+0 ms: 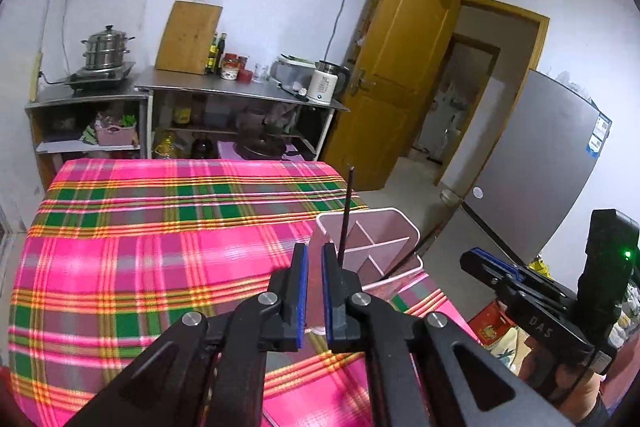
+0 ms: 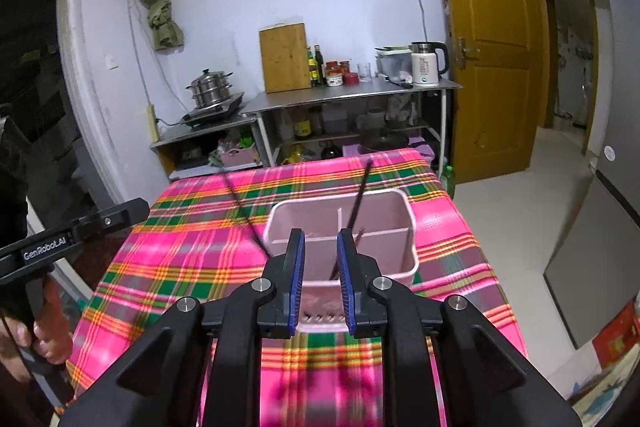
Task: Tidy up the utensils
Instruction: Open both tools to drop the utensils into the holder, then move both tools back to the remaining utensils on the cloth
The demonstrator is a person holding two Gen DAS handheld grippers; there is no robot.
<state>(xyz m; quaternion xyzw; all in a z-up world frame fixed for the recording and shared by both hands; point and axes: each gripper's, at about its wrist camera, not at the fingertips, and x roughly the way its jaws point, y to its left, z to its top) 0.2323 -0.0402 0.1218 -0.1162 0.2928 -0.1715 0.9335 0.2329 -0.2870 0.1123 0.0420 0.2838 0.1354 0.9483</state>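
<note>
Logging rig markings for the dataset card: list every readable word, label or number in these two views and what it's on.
"GenRobot.AI": on the black left gripper, seen from the right wrist view.
"DAS": on the black right gripper, seen from the left wrist view.
Blue stickers on the grey refrigerator: too small to read.
White electric kettle markings, red-lidded jar labels: too blurred to read.
</note>
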